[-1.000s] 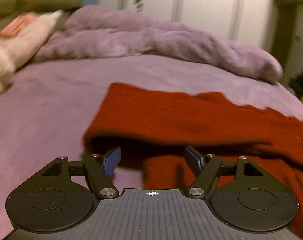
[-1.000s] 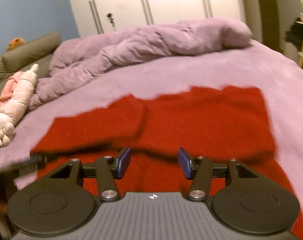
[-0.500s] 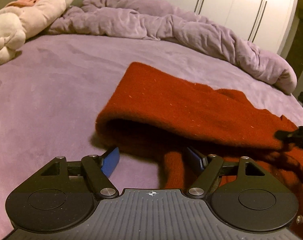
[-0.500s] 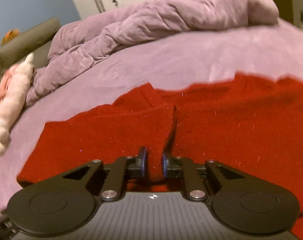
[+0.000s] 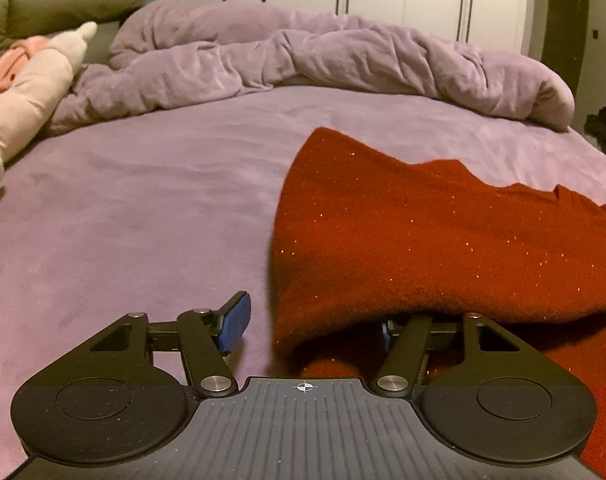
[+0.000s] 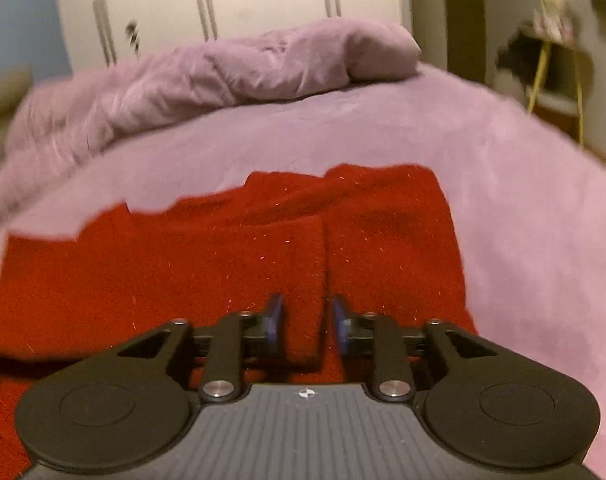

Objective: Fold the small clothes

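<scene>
I work over one red knitted garment [image 5: 443, 240] that lies on the purple bed [image 5: 143, 200], short of the bunched duvet [image 5: 303, 56] at the far side and well apart from the single plush toy [image 5: 31, 80] by the headboard. The garment is already doubled over itself, a thick rounded fold rising at its end on my left, so I judge a fold is in hand and the cloth is being gathered for the next one. My left tongs [image 5: 311, 326] straddle that fold's near edge: one blue finger [image 5: 235, 322] stands bare over the bed just beside the cloth, the other is buried under the red overhang, and the jaws have just been closing yet do not pinch, so the grip is not made. My right tongs [image 6: 305, 326] sit on the garment's flat part, a raised strip of knit between two narrow-set pads that have just been opening; the pads look clear of it. I count two tongs, one garment, one duvet, one toy.
</scene>
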